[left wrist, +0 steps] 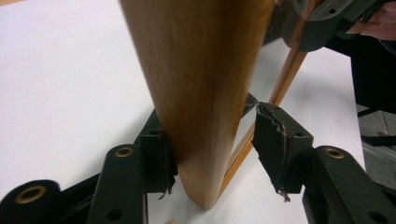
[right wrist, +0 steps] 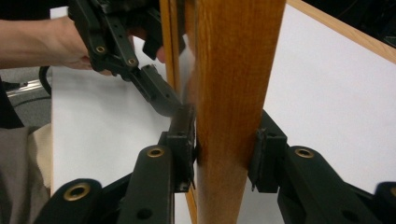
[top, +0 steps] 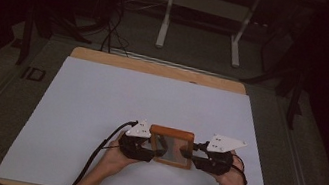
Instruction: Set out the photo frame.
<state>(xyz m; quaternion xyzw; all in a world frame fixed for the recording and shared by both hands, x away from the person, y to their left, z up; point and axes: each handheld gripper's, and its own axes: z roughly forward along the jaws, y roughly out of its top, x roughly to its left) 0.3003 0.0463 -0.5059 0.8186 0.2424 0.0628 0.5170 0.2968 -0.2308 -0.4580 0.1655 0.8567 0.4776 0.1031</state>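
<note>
We find the wooden-framed rectangular mirror [top: 171, 147] near the front edge of the white-covered bench [top: 101, 97], held between both tools. The right gripper [right wrist: 224, 154] has its pads clamped on the frame's right side. The left gripper [left wrist: 215, 149] is half open around the left side: one pad touches the wood, the other stands clear, so we judge it has no grip yet. We should close it squarely on the wood, keeping off the glass, before lifting level. No containers are on the bench.
</note>
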